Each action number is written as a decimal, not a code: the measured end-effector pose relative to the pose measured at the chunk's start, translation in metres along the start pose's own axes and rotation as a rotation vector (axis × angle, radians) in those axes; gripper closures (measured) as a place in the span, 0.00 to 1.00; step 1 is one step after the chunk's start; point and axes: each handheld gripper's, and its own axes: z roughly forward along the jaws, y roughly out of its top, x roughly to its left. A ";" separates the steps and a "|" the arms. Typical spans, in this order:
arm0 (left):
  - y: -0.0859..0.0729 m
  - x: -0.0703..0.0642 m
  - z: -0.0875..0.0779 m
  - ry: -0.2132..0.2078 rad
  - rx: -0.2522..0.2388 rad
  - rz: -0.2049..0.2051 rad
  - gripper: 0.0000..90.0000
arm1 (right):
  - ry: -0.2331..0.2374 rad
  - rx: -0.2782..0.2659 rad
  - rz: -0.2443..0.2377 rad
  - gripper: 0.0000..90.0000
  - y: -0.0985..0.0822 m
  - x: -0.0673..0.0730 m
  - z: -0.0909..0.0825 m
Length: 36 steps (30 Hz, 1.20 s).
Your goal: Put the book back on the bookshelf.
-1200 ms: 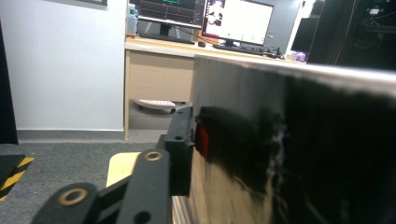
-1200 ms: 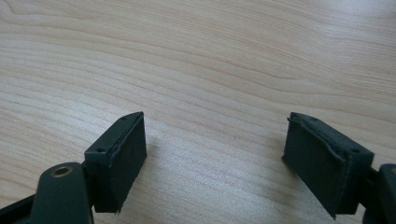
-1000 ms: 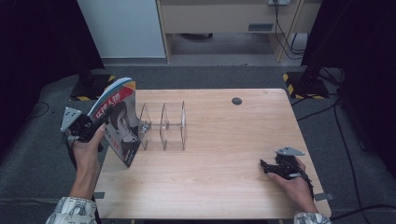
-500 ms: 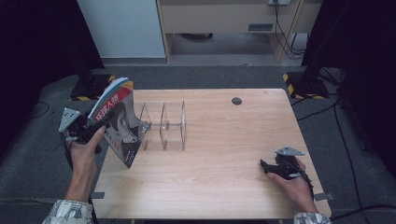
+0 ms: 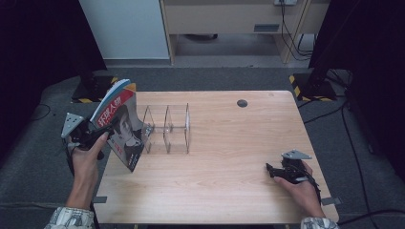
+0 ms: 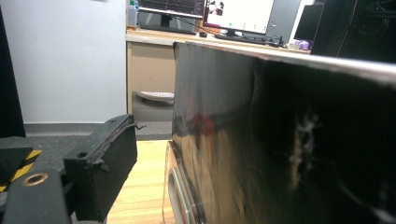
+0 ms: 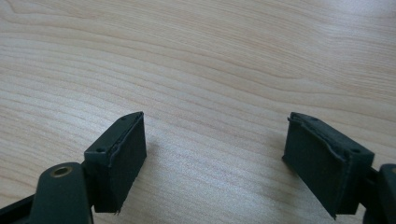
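Note:
A magazine [image 5: 119,125] with a red-titled cover stands on edge at the table's left side and leans against the clear acrylic divider rack [image 5: 167,130]. My left gripper [image 5: 101,134] reaches in from the left edge around the magazine's outer side. Its jaws have just been opening. In the left gripper view one finger [image 6: 105,163] stands clear of the glossy dark cover [image 6: 280,140], with a gap between them; the other jaw is hidden behind the magazine. My right gripper [image 5: 272,170] rests low on the table at the front right, open [image 7: 215,158], with bare wood between its pads.
The wooden table [image 5: 229,143] has a small black round cap [image 5: 242,103] near its far edge. The rack's slots to the right of the magazine hold nothing. Beyond the table stand a white cabinet [image 5: 126,28] and a beige desk [image 5: 224,19].
The left jaws have spread off the magazine, which tipped slightly and still leans at the rack's left end. The right hand has kept still.

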 end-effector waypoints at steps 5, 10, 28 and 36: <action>-0.002 -0.001 -0.003 -0.002 0.008 0.012 0.09 | 0.000 0.000 0.001 0.23 0.000 0.000 0.000; -0.005 -0.004 -0.006 -0.008 0.017 0.011 0.07 | 0.000 0.000 0.001 0.23 0.000 0.000 0.000; -0.026 -0.002 -0.023 0.004 0.063 0.013 0.06 | 0.001 -0.001 -0.007 0.23 0.000 0.000 0.000; -0.036 -0.009 -0.029 -0.003 0.109 0.019 0.06 | 0.001 0.000 -0.007 0.23 0.000 0.000 0.000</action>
